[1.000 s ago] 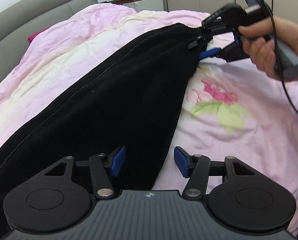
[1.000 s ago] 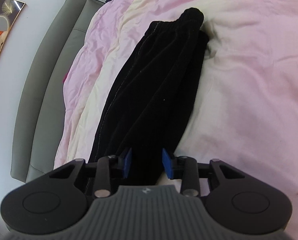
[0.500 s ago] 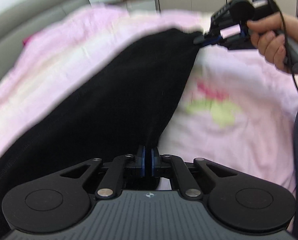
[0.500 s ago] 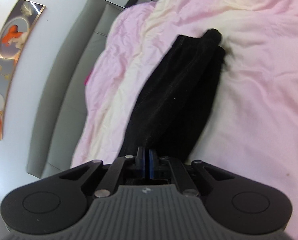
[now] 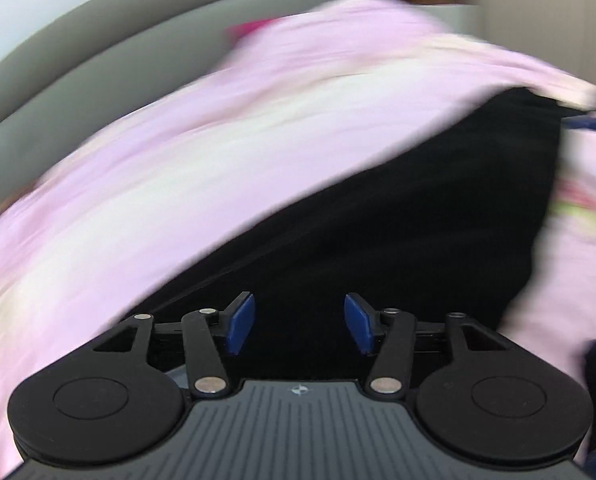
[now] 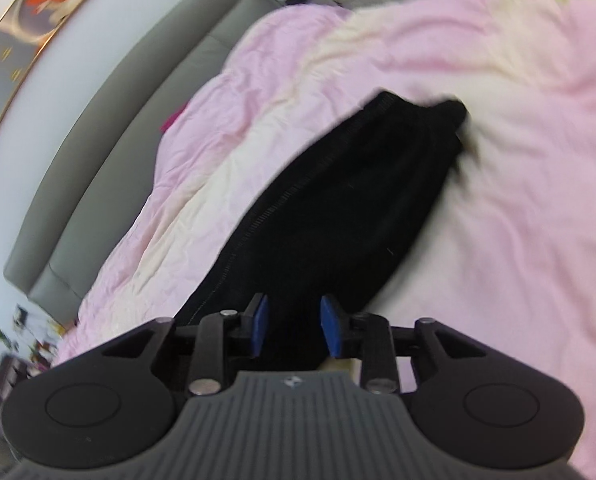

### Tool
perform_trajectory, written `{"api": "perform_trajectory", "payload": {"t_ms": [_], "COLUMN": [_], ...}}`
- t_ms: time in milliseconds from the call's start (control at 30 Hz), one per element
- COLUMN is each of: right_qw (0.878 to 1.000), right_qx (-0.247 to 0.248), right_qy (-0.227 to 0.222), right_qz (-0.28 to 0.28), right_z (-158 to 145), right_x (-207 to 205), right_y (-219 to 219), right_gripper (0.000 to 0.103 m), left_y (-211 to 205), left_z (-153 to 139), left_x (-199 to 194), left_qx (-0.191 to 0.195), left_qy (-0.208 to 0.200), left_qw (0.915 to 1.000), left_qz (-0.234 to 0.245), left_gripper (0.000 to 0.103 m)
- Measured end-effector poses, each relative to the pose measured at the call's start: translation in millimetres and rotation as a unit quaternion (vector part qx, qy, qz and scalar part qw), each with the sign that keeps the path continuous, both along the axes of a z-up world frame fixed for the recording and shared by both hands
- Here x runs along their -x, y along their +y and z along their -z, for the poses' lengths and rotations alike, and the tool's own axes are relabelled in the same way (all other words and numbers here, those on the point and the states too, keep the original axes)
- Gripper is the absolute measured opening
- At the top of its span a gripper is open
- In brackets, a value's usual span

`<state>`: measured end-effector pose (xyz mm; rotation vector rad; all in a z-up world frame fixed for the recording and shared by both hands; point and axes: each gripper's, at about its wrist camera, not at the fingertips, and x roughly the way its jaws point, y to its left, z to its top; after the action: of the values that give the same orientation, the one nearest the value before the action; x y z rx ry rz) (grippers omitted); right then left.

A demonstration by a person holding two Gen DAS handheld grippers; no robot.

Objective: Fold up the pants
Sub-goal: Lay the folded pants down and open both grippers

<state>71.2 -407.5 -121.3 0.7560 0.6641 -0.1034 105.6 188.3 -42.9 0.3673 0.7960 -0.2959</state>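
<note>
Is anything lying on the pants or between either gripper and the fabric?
Nothing visible does. The black pants lie stretched on the pink quilt with nothing on top. Both the left gripper and right gripper are open, directly over the fabric.

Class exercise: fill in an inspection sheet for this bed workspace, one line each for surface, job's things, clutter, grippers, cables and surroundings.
Surface: pink and cream quilt, rumpled.
Job's things: black pants lying long across the quilt, gathered end far from the right wrist camera.
Clutter: magenta item by the headboard, too blurred to name.
Grippers: left gripper and right gripper have both just been opening, jaws apart, pants between them, pads not pressing.
Cables: nothing seen.
Surroundings: grey headboard, framed picture on the wall.
</note>
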Motion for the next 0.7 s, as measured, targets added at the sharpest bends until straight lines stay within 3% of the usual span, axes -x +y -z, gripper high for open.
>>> {"api": "perform_trajectory", "payload": {"t_ms": [133,233,333,533,633,667,700], "right_qw": [0.997,0.996,0.994,0.987,0.985,0.985,0.985], "right_qx": [0.060,0.067,0.075,0.109,0.117,0.119,0.119], "right_qy": [-0.011,-0.015,-0.030,-0.033,-0.030,-0.029,-0.027], "right_qz": [-0.044,-0.053,-0.079,-0.117,-0.119,-0.120,-0.121], "right_z": [-17.5,-19.2,-18.3,-11.4,-8.1,-6.7,-5.4], "right_x": [-13.2,-15.8,-15.7,-21.5,-23.3,-23.8,-24.3], "right_y": [25.5,42.3,61.6,92.3,95.8,96.2,96.3], "right_gripper": [0.030,0.030,0.034,0.034,0.034,0.034,0.034], "left_y": [111.4,168.1,181.8,176.9,185.4,187.3,188.0], "left_z": [0.2,5.3,14.5,40.1,52.3,54.4,55.9], "left_x": [-22.9,-27.8,-29.5,-45.7,-52.7,-56.8,-60.0], "left_qx": [0.018,0.091,0.126,0.100,0.136,0.152,0.168], "left_qy": [-0.012,0.002,0.011,0.040,0.035,0.039,0.044], "left_qw": [0.9910,0.9793,0.9752,0.9743,0.9667,0.9647,0.9631], "left_qz": [-0.132,-0.181,-0.182,-0.198,-0.214,-0.211,-0.205], "left_gripper": [0.068,0.068,0.068,0.075,0.080,0.078,0.062]}}
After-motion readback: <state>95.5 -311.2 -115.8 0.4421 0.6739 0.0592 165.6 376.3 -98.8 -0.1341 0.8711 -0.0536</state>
